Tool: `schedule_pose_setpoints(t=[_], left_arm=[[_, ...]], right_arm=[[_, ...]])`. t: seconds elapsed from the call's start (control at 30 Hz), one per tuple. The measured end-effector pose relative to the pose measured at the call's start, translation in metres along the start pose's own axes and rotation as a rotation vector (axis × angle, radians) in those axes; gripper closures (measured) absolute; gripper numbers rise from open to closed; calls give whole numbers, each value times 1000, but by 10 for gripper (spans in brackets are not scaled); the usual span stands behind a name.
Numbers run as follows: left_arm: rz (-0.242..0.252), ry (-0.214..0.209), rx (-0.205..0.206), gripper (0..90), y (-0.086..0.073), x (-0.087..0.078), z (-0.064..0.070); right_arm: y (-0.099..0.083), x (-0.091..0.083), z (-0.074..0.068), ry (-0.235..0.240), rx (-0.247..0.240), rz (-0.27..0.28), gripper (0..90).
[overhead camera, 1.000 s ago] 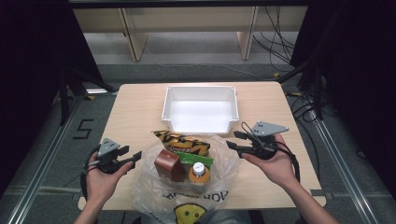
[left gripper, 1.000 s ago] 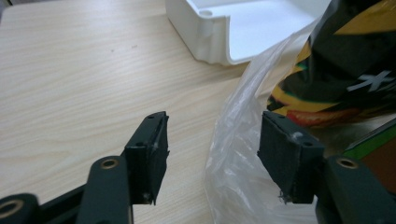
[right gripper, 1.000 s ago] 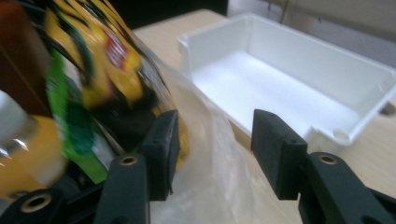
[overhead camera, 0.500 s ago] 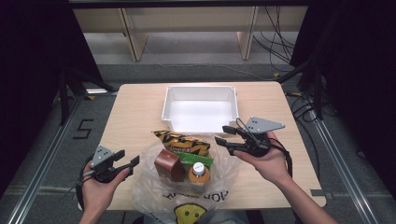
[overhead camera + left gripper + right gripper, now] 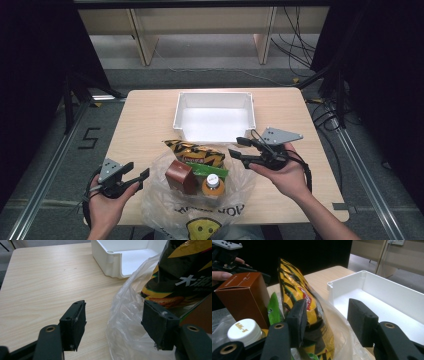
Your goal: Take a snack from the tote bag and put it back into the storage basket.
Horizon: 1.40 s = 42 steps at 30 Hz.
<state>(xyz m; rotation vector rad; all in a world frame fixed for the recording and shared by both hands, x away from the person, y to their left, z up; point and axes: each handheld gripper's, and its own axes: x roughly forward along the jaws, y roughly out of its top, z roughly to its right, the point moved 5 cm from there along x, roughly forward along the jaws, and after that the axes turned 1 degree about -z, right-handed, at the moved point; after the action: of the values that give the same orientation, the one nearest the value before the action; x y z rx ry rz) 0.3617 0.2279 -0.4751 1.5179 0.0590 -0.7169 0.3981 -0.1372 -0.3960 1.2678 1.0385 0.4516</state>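
Two grippers: jaws wide apart, holding nothing.
Left gripper: beside the clear crinkly plastic bag on the worktop.
Right gripper: nearing the yellow-black snack packet standing in the bag.
Risk: pinching bag film along with the packet would probably drag everything.
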Motion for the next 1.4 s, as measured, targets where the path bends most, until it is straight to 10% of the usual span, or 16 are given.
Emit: schedule_pose_setpoints(t=[0.73,1.4], left_arm=[[2,-4,-3,356,0,1,2],[5,-6,-3,356,-1,2,2]], right_arm=[[18,-6,-16,32,-56,62,461],[12,36,-30,122,-64,8,480]])
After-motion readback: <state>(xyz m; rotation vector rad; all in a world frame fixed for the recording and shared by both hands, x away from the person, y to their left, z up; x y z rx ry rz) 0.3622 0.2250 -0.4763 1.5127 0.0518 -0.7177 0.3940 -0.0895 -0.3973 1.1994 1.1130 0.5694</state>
